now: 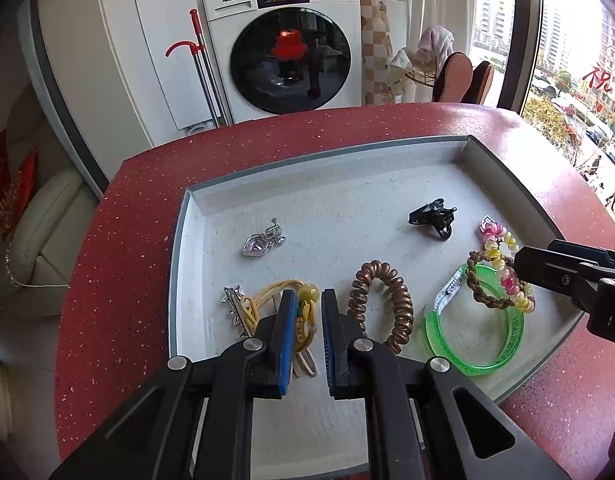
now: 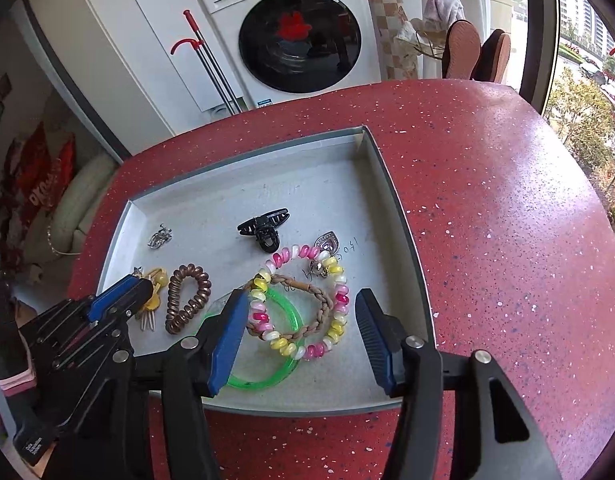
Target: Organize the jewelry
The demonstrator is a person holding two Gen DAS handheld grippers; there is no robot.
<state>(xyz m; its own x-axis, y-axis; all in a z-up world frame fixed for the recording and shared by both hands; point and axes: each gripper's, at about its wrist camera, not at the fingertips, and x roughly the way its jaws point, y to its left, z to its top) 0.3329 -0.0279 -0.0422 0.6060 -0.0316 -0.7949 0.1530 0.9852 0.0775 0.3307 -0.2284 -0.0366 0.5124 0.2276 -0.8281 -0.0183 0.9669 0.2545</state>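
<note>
Red speckled bench (image 2: 487,208) in front of a washing machine (image 1: 283,40); grey tray (image 2: 403,216) on it carries all the jewelry.

Left tool (image 1: 309,312) reads together; whether its pads actually pinch the yellow hair tie (image 1: 303,308) I can't tell, since the fingers cover the contact. Right tool (image 2: 299,332) has its jaws apart, nothing gripped, hovering over the pink-yellow-white beaded bracelet (image 2: 303,300).

Risks as I see them:
- Beaded bracelet, braided brown cord (image 2: 307,312) and green bangle (image 2: 267,376) overlap. Closing on one likely drags the others.
- If the yellow tie lifts, it may snag the silver star clip (image 1: 232,300) touching it.
- Spiral brown hair tie (image 1: 381,300) sits just beside the left tool; a sideways move would nudge it.

Hard to read:
- Silver piece (image 2: 325,242) at the bracelet's upper edge, partly covered; a small bell-like charm there too.
- Heart pendant (image 1: 263,238) detail tiny.
- Black claw clip (image 2: 263,226) lies apart, clear.
- No compartments visible, so the sorting target is unclear.
</note>
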